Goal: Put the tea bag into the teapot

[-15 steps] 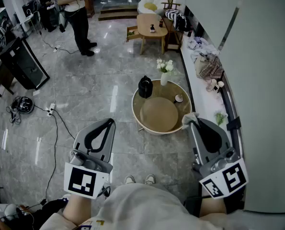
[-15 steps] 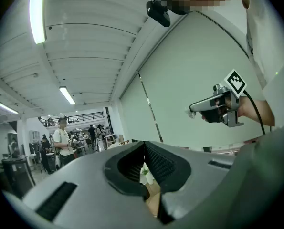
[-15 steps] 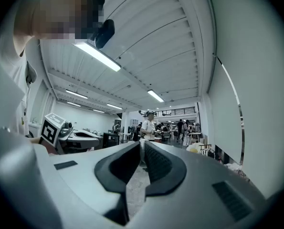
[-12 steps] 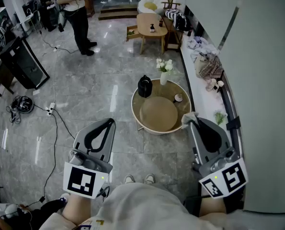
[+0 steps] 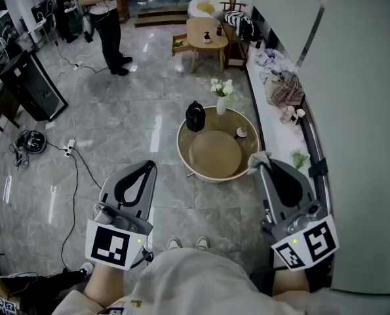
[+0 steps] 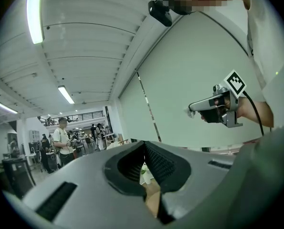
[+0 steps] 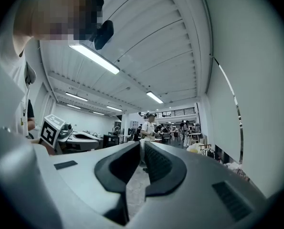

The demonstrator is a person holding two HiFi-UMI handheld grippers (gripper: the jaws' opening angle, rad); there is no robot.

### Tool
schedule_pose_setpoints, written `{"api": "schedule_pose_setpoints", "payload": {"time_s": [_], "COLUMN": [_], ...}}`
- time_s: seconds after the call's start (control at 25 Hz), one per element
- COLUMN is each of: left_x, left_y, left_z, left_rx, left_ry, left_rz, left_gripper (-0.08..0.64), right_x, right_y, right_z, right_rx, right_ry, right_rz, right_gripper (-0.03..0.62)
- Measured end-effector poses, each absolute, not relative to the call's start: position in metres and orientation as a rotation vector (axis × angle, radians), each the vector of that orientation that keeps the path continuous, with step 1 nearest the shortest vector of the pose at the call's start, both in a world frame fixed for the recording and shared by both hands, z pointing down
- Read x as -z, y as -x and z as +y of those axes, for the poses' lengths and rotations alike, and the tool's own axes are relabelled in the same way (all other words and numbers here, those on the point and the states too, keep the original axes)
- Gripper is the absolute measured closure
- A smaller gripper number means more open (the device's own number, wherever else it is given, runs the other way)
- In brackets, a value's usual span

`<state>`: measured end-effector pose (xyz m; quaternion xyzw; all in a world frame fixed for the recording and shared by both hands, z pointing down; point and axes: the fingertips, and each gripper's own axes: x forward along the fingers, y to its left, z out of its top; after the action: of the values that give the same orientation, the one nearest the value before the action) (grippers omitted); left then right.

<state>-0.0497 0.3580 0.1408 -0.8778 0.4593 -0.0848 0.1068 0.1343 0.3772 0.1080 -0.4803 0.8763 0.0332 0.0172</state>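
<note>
The black teapot stands at the far left rim of a round low table, ahead of me on the floor. My right gripper is raised near the table's right edge, shut on a pale tea bag that pokes out at its tip. The left gripper view shows that right gripper from the side, with a small white scrap at its tip. My left gripper hovers over the floor, left of the table, shut and holding nothing. In the left gripper view its pads meet.
A vase of white flowers and a small cup also stand on the table. A white ledge with clothes runs along the right wall. A wooden table stands farther off. Cables lie on the floor, and a person stands far left.
The round table and teapot have slid slightly up and left in the head view. Both grippers hold almost the same place.
</note>
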Motion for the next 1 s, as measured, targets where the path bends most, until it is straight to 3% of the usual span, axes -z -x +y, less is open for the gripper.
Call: {"api": "schedule_pose_setpoints", "payload": {"time_s": [1.0], "left_x": [-0.179], "left_y": [0.008], "left_z": [0.348], "left_rx": [0.265], "left_ry": [2.563], "left_rz": [1.353], "left_gripper": [0.552], "right_x": [-0.159], "right_y": [-0.156], "right_z": [0.359], "right_rx": [-0.064], "right_ry": [1.434], "right_rz": [2.782], "right_gripper": [0.563]}}
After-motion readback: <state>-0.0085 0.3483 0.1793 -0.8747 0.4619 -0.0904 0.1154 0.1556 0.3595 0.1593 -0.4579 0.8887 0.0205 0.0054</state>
